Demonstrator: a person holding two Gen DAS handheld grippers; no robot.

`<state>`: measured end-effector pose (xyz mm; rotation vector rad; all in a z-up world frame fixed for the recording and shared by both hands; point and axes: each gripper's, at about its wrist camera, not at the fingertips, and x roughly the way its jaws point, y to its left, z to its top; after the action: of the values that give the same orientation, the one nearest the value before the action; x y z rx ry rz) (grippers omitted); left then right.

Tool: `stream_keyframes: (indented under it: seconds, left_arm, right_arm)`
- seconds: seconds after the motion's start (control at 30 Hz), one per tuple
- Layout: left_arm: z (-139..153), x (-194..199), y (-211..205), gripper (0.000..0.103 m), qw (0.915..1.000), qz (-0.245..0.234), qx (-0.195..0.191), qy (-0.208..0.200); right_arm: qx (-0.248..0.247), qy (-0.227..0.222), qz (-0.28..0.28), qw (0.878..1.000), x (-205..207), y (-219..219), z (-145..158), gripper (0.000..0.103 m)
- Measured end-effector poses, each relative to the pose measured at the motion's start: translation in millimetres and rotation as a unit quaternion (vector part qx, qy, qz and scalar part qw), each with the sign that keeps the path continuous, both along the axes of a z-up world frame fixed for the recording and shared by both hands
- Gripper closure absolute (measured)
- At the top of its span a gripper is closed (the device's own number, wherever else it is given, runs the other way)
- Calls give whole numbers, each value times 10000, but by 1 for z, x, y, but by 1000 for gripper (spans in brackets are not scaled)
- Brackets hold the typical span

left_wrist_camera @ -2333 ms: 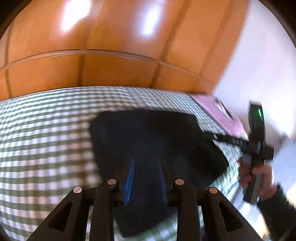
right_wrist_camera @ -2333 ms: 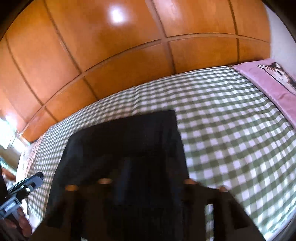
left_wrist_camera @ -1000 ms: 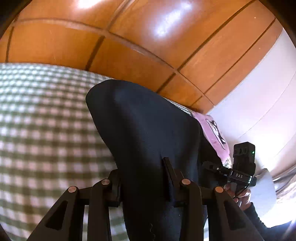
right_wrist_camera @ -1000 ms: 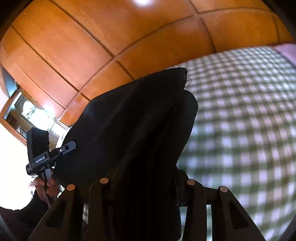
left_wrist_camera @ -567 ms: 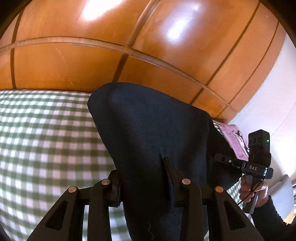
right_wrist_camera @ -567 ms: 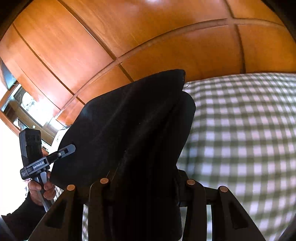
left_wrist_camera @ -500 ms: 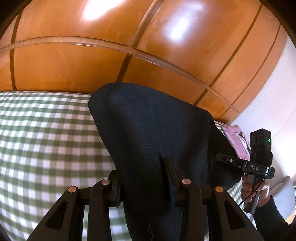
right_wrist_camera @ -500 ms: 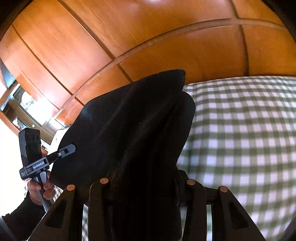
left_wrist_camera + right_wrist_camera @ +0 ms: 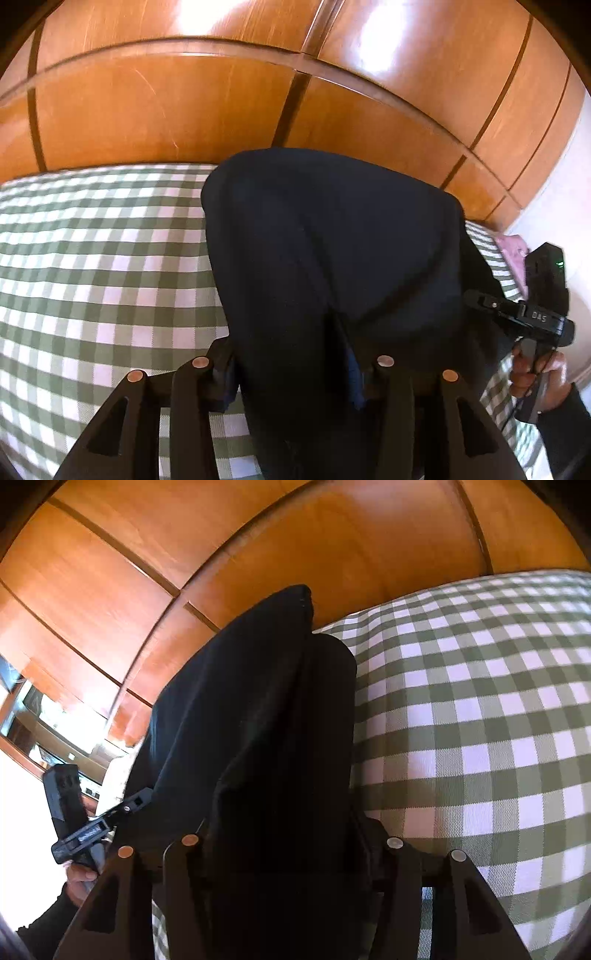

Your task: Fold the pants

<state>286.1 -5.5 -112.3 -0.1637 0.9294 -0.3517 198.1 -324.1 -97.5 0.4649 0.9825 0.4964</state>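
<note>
black pants [image 9: 332, 258] between opening claws (possibly still gripped)

black pants [image 9: 332, 258] hiding both hand-held gripper fingertips, pink pillow [image 9: 511, 247] mostly hidden, sleeve [image 9: 565, 417] cut off
</note>
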Motion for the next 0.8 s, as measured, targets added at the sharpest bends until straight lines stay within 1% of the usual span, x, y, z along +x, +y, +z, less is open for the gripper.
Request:
stream_keyframes:
  seconds: [0.07,0.13,0.2,0.23,0.3,0.4,0.57,0.63,0.7,0.73,0.8]
  left_arm:
    - [3,-4,-6,54,9995,52,281,-104]
    - [3,-3,-6,50,9994,155,312,-58]
    - [7,-6,-3,49,9989,361,292,-1]
    - [10,-9,-3,49,9988,369,314,-29]
    - [11,-13,-5,49,9982,295,499,-134]
    - [11,-13,-4,50,9984,290,466,-149]
    - [6,-10,-8,49,9980,283,524,-210]
    - [6,-9,-5,47,9984,364,402,-155]
    - [9,-12,-2,45,9981,490,355,-119]
    - [12,-15,-1,45,9978,538,370,-137]
    - [20,-24,-1,45,9965,594,525,-262]
  right_arm:
    - [-59,7,-19,10000,2,3,1,49]
    - [-42,58,-98,9999,4,5,0,49]
    - [-100,88,-122,9998,0,9,2,48]
    - [-157,66,-93,9998,-1,10,3,48]
    - [-45,141,-107,9998,0,8,1,47]
    - [-26,153,-88,9998,-1,6,1,51]
    - [-105,105,-107,9998,-3,10,3,51]
    - [-106,120,-170,9997,-3,11,3,51]
    - [-153,151,-206,9996,-2,12,5,48]
    - [-265,117,-235,9993,-2,13,8,46]
    - [-455,52,-321,9984,-6,15,14,43]
